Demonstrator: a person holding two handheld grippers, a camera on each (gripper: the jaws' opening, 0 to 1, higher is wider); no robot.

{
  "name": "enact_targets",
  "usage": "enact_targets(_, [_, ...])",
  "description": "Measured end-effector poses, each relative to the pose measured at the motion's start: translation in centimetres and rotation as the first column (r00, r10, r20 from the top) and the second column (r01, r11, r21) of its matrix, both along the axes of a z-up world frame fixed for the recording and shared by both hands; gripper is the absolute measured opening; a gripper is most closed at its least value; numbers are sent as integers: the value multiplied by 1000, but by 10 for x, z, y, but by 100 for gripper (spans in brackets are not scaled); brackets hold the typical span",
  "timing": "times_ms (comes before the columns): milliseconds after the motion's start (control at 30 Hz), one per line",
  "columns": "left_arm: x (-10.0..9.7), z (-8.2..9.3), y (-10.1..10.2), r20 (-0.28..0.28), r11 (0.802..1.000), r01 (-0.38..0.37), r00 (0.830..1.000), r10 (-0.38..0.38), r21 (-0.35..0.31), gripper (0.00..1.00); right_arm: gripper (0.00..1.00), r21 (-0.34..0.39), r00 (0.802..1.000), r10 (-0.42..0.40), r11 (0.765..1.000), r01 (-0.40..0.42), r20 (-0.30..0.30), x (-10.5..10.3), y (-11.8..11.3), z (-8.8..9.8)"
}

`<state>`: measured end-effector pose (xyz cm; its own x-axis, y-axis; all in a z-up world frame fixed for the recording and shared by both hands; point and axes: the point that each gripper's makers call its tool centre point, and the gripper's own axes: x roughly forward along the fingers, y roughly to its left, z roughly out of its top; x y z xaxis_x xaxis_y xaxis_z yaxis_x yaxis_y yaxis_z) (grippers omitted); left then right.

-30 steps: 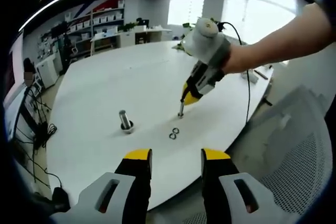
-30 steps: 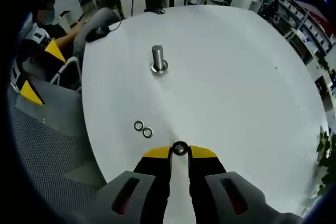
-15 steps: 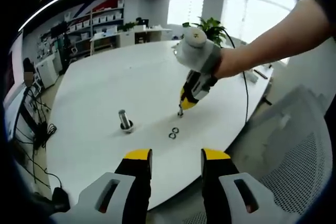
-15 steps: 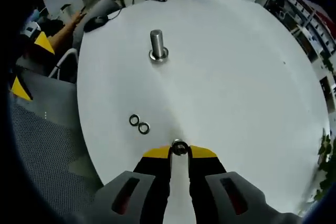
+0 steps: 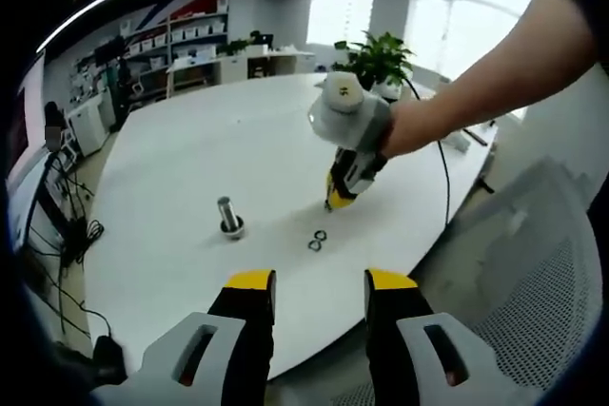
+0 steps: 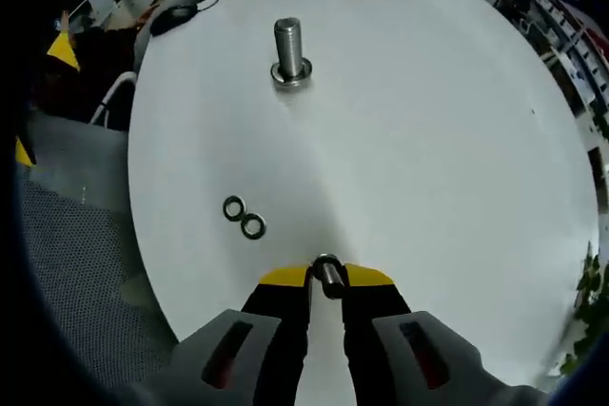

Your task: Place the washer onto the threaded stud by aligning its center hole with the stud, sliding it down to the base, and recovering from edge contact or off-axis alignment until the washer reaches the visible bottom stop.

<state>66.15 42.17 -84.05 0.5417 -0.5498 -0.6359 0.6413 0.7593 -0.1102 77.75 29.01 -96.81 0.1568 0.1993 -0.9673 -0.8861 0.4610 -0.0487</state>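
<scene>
A tall threaded stud (image 5: 227,215) (image 6: 288,48) stands upright on the white round table (image 5: 190,149), with a ring-like collar at its base. Two loose washers (image 5: 315,240) (image 6: 243,218) lie side by side near the table's edge. My right gripper (image 6: 326,278) is shut on a small metal stud (image 6: 328,275), which shows end-on and slightly tilted between the yellow tips. In the left gripper view the right gripper (image 5: 336,199) hangs just above the table behind the washers, held by a person's hand. My left gripper (image 5: 319,284) is open off the table's edge and holds nothing.
A grey mesh chair (image 5: 538,254) stands beside the table edge. A potted plant (image 5: 378,48) sits at the table's far side, and a cable (image 5: 447,173) runs from the right gripper. A computer mouse (image 6: 178,14) lies near the far edge. White table (image 6: 428,121) surrounds the tall stud.
The right gripper has risen a little and shifted toward the tall stud, carrying the small stud, which now tilts. The left gripper has stayed still and open.
</scene>
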Motion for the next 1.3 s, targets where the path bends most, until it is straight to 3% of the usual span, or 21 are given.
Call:
enact_targets(433, [0,-1,2,-5,1000,-9,1000,9,6,35,15,-7,999,38,999,-38,25,-2,0,1])
enact_targets(767, [2,-2,4,-1,1000,-19,1000,19,17,35,18,9,999,1,1000,-1,47,-4,-10,12])
enact_targets(1167, [3,0,3,5,1000,-17,1000,17,11,35,19,12,998,-57,998,57,38,-21,-39,15])
enact_targets(1300, [4,0,3,5,1000,-20,1000,20,11,35,19,26,997,-75,997,75,31,-30,-37,15])
